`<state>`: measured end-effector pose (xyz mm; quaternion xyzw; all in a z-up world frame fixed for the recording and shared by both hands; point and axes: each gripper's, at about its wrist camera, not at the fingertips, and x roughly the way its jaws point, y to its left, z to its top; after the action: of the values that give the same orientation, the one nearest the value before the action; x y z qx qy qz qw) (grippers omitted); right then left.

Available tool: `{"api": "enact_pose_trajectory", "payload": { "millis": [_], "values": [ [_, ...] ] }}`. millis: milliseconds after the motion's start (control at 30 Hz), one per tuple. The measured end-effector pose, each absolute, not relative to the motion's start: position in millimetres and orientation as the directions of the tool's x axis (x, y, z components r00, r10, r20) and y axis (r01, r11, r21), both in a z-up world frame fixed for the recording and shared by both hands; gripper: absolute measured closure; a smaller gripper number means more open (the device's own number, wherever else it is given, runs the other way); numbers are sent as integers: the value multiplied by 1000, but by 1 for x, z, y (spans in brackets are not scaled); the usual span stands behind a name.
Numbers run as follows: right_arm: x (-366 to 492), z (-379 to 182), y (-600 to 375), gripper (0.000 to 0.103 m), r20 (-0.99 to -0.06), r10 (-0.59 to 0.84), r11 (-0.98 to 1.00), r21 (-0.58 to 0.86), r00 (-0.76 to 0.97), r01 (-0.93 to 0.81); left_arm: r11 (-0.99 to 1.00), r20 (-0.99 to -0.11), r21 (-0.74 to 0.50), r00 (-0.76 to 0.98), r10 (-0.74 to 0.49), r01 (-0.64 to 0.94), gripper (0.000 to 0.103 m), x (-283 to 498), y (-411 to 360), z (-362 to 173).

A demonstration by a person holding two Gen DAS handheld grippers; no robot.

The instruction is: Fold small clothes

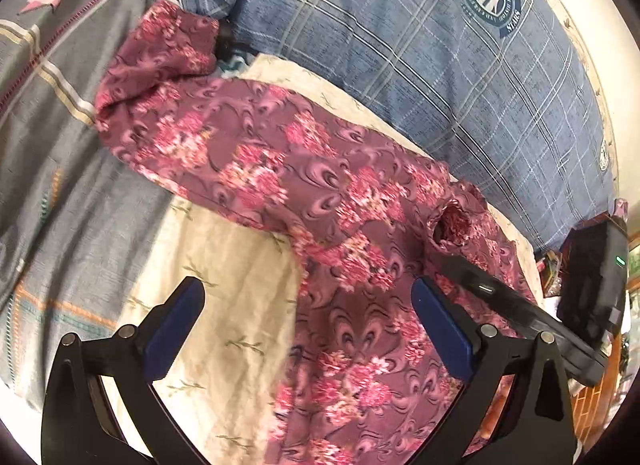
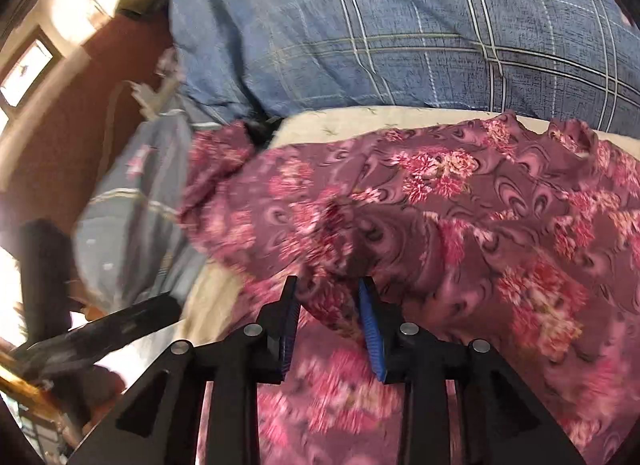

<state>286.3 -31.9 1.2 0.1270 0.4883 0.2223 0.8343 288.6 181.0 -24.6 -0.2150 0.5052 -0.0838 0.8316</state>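
Note:
A small maroon garment with pink flowers (image 1: 280, 169) lies spread on a cream sheet (image 1: 224, 265), a sleeve bunched at the far left. My left gripper (image 1: 308, 301) is open and empty, hovering over the garment's near edge. In the right wrist view the same garment (image 2: 460, 217) fills the frame. My right gripper (image 2: 328, 297) has its jaws close together with a fold of the floral cloth between the blue pads (image 2: 370, 329). The right gripper's black body (image 1: 520, 313) shows at the right of the left wrist view.
A blue checked pillow (image 1: 420, 45) lies behind the garment. A grey striped blanket (image 1: 60, 137) lies at the left. The bed's edge, a brown wall (image 2: 52, 137) and a window are at the left of the right wrist view.

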Motion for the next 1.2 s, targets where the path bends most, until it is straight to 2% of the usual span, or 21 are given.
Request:
{"api": "enact_pose_trajectory", "payload": {
  "millis": [33, 100, 167, 300, 433, 467, 500, 567, 633, 700, 767, 900, 933, 967, 1100, 1200],
  "values": [
    [276, 10, -43, 71, -741, 512, 859, 447, 435, -250, 890, -803, -451, 467, -371, -68, 0, 289, 174, -25],
    [255, 34, -81, 58, -695, 520, 851, 471, 497, -232, 880, -797, -473, 445, -408, -40, 0, 290, 157, -27],
    [238, 49, -119, 50, -673, 490, 860, 476, 554, -182, 866, -788, -501, 416, -454, -3, 0, 291, 132, -29],
    [205, 56, -203, 50, -680, 396, 873, 487, 617, -24, 857, -791, -512, 359, -495, 53, 0, 299, 78, -36],
    [168, 33, -274, 50, -667, 387, 788, 598, 637, 147, 870, -816, -492, 345, -464, 7, 1, 321, 48, -53],
    [159, 25, -288, 50, -658, 394, 755, 630, 642, 183, 874, -814, -486, 367, -450, -7, 12, 324, 47, -53],
    [152, 16, -300, 50, -652, 399, 726, 654, 645, 212, 883, -810, -469, 406, -423, -16, 52, 327, 47, -50],
    [143, 0, -315, 50, -631, 423, 668, 702, 650, 247, 873, -801, -486, 417, -430, -35, 97, 338, 51, -44],
    [143, -16, -323, 49, -580, 464, 586, 768, 669, 259, 829, -768, -551, 443, -462, -91, 97, 342, 65, -39],
    [148, -26, -331, 42, -518, 499, 505, 825, 694, 253, 830, -757, -549, 481, -442, -101, 97, 339, 73, -29],
    [159, -38, -334, 39, -435, 539, 397, 887, 722, 238, 846, -762, -523, 502, -409, -104, 97, 335, 79, -22],
    [180, -58, -343, 40, -352, 532, 250, 934, 771, 254, 849, -767, -517, 499, -404, -107, 97, 330, 87, -21],
    [185, -63, -347, 54, -340, 520, 214, 940, 783, 266, 845, -767, -523, 495, -408, -114, 97, 331, 87, -22],
    [186, -62, -350, 97, -350, 510, 217, 936, 786, 276, 841, -767, -529, 491, -414, -118, 97, 331, 89, -23],
    [179, -28, -357, 100, -379, 393, 402, 890, 838, 214, 862, -789, -497, 466, -401, -100, 94, 335, 82, -36],
    [185, -51, -356, 99, -551, 386, 497, 800, 739, 337, 893, -849, -432, 393, -354, -128, 92, 339, 74, -65]
  ]
}}
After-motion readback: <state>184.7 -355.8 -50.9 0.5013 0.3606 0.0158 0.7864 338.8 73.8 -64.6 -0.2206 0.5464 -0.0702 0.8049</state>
